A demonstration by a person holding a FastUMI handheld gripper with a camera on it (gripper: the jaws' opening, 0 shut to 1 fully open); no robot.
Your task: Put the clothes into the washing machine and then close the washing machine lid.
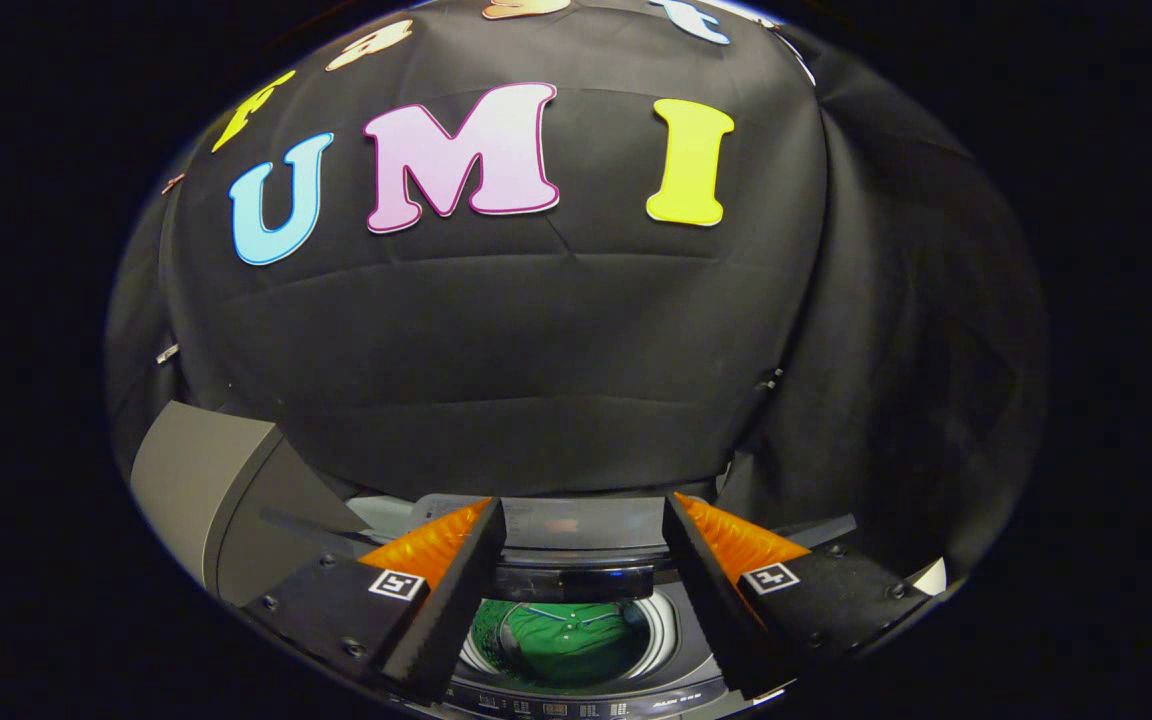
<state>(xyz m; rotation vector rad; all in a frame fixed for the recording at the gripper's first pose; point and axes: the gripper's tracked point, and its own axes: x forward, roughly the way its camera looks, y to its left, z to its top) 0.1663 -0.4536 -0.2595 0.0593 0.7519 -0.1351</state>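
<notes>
— Green cloth, that's the clothes (561, 640), down inside the drum of the washing machine (576, 575), seen between the 2 fingers and just below them.

— And the gripper (584, 520)?

— Spread wide, nothing between its fingers (456, 590); they hang above the open mouth of the drum, touching neither cloth nor rim (as far as I can tell).

— The lid?

— A dark glossy edge lies across the back of the opening, just ahead of the fingers; whether that is the lid I cannot tell. A control strip runs under the fingers, nearest the camera.

— Anything else?

— A grey box (206, 490) stands off to the left of the left finger, beside the machine.
</notes>
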